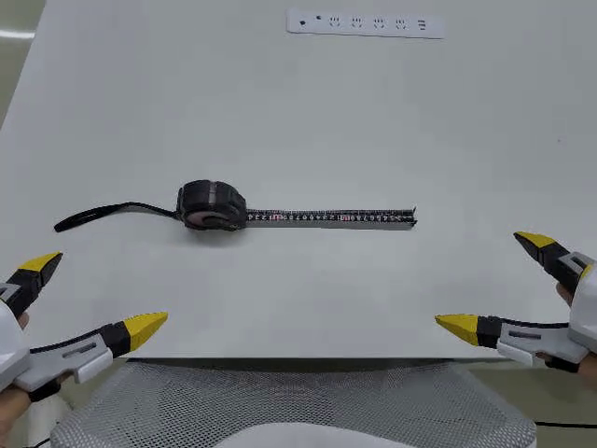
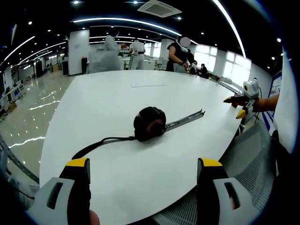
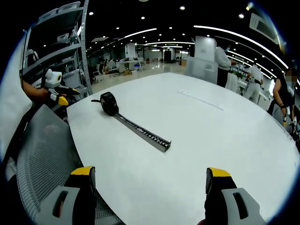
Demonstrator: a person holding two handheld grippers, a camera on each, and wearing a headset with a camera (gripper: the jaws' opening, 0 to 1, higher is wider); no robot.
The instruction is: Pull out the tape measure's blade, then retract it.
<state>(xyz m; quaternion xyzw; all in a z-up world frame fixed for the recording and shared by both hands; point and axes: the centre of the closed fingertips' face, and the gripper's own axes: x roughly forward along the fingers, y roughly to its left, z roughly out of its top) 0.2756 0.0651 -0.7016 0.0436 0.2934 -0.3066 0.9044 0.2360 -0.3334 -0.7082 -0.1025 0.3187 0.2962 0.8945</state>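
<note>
A black tape measure point(image 1: 213, 205) lies on the white table point(image 1: 280, 112), its blade point(image 1: 331, 217) drawn out to the right and its wrist strap point(image 1: 103, 215) trailing left. The left gripper view has the case point(image 2: 150, 123) ahead with the blade point(image 2: 185, 119) running off to the right. From the right gripper view the blade's end hook point(image 3: 165, 143) is nearest and the case point(image 3: 109, 103) farther off. My left gripper point(image 1: 98, 294) is open near the table's front left edge. My right gripper point(image 1: 499, 285) is open at the front right. Both hold nothing.
A white power strip point(image 1: 366, 22) lies at the table's far edge. A grey mesh chair back point(image 1: 298, 401) sits just below the near edge. Several people stand beyond the table point(image 2: 140, 47) in the left gripper view, and metal shelving point(image 3: 56, 42) rises at the left of the right gripper view.
</note>
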